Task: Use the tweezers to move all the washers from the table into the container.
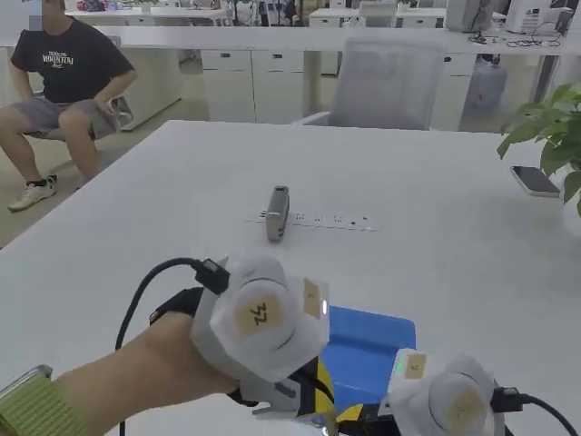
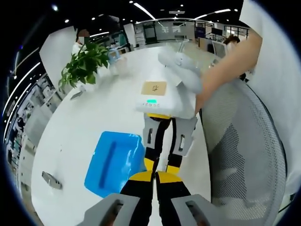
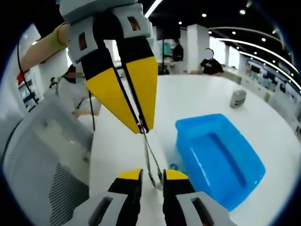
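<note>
White tabletop (image 1: pixel 418 173) underneath: left gripper (image 3: pixel 140 126), jaws closed, pinches one end of the tweezers (image 3: pixel 146 157); right gripper (image 3: pixel 153 175) is narrowed around the other end, with the blue container (image 3: pixel 221 160) resting just beside them.

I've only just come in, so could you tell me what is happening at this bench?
A person works two handheld grippers over a white table. The left gripper is shut on one end of a pair of tweezers, which run between the jaws of the right gripper; whether those press them is unclear. A blue container sits right beside them.
</note>
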`<state>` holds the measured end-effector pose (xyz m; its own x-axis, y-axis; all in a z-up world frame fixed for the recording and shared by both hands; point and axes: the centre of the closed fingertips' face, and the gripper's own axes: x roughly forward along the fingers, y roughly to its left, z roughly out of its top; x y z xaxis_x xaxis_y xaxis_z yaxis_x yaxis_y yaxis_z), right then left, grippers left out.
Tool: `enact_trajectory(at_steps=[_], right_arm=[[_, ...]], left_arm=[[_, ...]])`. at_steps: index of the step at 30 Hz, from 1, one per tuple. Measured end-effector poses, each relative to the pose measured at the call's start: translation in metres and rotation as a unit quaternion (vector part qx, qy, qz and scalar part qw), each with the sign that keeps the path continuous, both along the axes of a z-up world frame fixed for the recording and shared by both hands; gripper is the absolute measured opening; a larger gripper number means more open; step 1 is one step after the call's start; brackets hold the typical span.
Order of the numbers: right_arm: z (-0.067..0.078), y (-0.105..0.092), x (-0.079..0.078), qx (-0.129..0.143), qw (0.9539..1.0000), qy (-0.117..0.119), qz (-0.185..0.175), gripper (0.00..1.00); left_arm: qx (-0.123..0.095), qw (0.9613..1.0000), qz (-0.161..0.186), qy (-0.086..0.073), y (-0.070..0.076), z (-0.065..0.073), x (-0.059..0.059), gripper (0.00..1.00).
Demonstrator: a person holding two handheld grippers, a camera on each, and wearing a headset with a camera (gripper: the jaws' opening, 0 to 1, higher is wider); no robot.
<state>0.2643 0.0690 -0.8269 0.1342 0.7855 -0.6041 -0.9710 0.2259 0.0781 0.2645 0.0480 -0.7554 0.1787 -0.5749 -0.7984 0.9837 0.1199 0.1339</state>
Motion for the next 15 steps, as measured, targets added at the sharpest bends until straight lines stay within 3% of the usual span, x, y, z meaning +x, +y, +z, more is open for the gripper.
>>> enact_trajectory(at_steps=[3,4,5,7,8,10,13,15], right_arm=[[0.009,-0.002,0.007,-0.002,1.0000,-0.003,-0.007,0.07],[0.008,-0.005,0.009,-0.013,0.9999,-0.006,-0.007,0.06],[0.007,-0.005,0.007,-0.013,0.9999,0.006,-0.003,0.05],[0.007,-0.008,0.010,-0.012,0.9996,0.020,-0.012,0.04],[0.007,-0.008,0.010,-0.010,0.9994,0.029,-0.017,0.04],[0.006,-0.010,0.012,-0.005,0.9987,0.041,-0.028,0.04],[0.006,-0.012,0.015,0.015,0.9968,0.060,-0.050,0.04],[0.006,-0.013,0.016,0.020,0.9962,0.063,-0.056,0.04]], left_arm=[[-0.009,0.9997,0.016,0.015,-0.003,-0.001,0.006,0.00],[-0.025,0.9989,0.026,0.032,-0.006,-0.001,0.005,0.00],[-0.040,0.9981,0.030,0.037,-0.009,-0.001,0.008,0.00],[-0.044,0.9975,0.046,0.031,-0.006,-0.005,0.014,0.00],[-0.047,0.9967,0.062,0.025,-0.003,-0.006,0.015,0.04],[-0.061,0.9942,0.083,0.028,0.001,-0.007,0.014,0.13],[-0.118,0.9826,0.140,0.033,0.011,0.002,0.012,0.19],[-0.175,0.9643,0.194,0.040,0.020,0.011,0.010,0.22]])
